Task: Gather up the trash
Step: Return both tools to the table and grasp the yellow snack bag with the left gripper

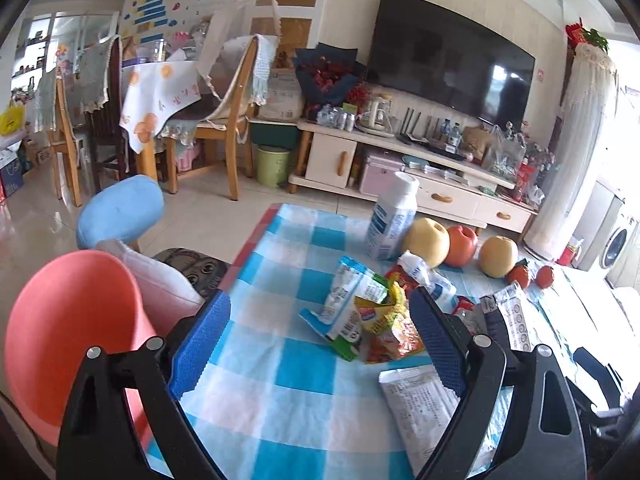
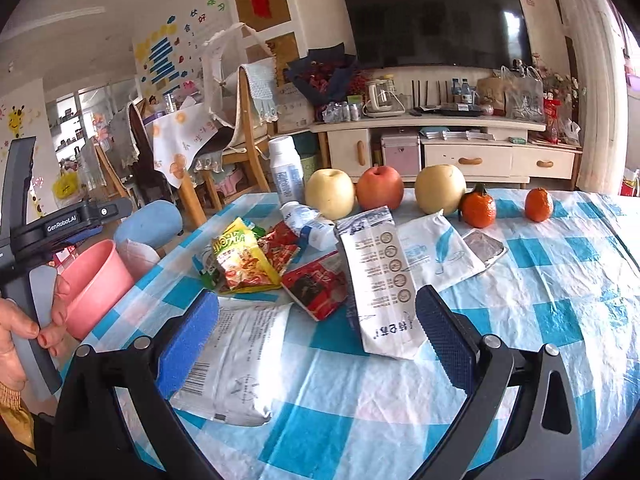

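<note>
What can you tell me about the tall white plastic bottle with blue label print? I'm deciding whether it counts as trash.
The tall white plastic bottle with blue label print stands upright, its white cap on, at the far edge of the blue-and-white checked tablecloth. It looks smooth and undented. The pale yellow apple sits just beside it; contact is unclear. Neither gripper touches it. Whether it's empty can't be seen.

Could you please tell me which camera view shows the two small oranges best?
The right wrist view: both oranges sit whole and clear on the tablecloth. The left wrist view shows them small and distorted near its right edge.

Pink bin (image 1: pixel 72 320) partly behind gripper (image 1: pixel 320 340)
</note>
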Demonstrator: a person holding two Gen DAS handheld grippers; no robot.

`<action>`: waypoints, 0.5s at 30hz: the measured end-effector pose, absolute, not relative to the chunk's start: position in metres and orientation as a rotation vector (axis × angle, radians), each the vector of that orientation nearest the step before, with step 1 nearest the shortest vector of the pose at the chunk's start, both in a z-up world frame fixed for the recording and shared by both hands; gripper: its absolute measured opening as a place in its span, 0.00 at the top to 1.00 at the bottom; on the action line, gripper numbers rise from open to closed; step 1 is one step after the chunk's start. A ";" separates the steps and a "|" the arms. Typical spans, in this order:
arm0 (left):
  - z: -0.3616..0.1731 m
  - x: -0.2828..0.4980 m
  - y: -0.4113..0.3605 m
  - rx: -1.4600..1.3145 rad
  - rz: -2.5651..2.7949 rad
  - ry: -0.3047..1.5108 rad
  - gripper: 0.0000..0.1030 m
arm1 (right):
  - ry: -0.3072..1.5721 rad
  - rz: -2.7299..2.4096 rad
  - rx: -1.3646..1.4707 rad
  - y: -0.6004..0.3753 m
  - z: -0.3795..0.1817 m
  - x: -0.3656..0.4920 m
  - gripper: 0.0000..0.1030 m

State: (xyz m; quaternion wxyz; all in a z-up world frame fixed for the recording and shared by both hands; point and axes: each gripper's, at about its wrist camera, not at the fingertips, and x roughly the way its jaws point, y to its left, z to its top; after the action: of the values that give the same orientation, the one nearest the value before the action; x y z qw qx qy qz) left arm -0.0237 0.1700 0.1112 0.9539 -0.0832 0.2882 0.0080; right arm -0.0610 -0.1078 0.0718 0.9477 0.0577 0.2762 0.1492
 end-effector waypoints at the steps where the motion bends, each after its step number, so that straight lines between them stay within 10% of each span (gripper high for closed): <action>1: 0.110 -0.022 0.164 -0.158 0.003 0.593 0.12 | 0.559 0.295 0.116 -0.112 0.072 -0.060 0.04; 15: 0.081 0.007 0.097 -0.002 -0.079 0.702 0.12 | 0.579 0.198 0.142 -0.177 0.075 -0.026 0.04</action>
State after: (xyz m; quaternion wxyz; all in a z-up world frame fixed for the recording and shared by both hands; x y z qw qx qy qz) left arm 0.0070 0.0969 0.0810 0.9382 -0.0010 0.3439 -0.0387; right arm -0.0258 -0.1769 0.0754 0.9511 0.0699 0.2847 0.0972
